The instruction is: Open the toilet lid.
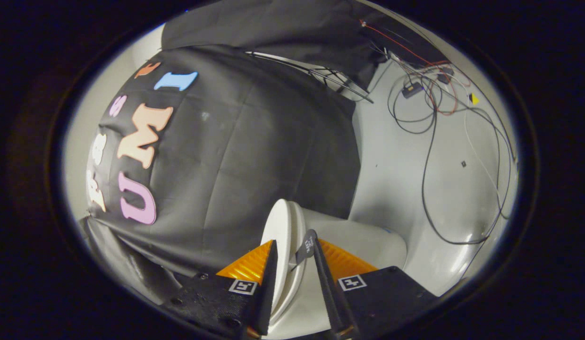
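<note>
saw the tool (294,257) tilted hard over, its two fingers (267,283) standing a narrow gap apart around the rim of the toilet lid (279,226). held partly open, then, with the lid's edge running between the fingers; whether both pressed on it, could not tell. noted a small dark tab (305,248) on the lid's rim, lying against the inner side of one finger, marks on it too small to make out. found the lid raised off the toilet bowl (363,241), standing on edge as a thin pale disc just ahead of the fingertips, the seat tight against it. saw the bowl's pale body curving away beyond the fingers, touching the lid at the hinge side. behind the lid hung the black cloth wall (235,156), creased in long folds, with a second dark sheet (283,28) draped above it. beside the toilet lay a white floor (401,179), glossy near the bowl. across the floor, well apart from the toilet, trailed loose black and red cables (431,123) with a small dark box (411,89) among them and a yellow marker (473,98) near the far edge.
</note>
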`<state>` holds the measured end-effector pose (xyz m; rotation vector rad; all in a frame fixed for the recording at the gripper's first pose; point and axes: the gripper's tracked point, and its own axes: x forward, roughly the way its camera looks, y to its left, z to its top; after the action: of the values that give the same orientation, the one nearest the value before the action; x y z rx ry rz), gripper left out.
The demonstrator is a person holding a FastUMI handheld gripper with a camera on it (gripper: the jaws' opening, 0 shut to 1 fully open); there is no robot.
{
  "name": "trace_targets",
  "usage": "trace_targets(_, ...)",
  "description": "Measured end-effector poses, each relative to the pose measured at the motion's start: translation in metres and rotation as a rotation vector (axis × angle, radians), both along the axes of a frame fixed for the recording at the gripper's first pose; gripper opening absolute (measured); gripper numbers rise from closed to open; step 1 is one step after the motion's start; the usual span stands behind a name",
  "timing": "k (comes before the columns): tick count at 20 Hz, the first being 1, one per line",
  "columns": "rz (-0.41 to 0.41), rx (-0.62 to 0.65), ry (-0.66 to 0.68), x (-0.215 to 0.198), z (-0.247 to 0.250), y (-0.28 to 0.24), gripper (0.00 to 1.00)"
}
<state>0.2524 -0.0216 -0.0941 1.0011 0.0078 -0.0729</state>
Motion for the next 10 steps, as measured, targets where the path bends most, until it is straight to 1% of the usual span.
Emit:
trace_targets(7,0.068,0.117,0.017,0.036,-0.017,-0.006,0.47)
trace_targets(10,0.121,0.155,-0.035,0.046,-0.010,0.000,0.45)
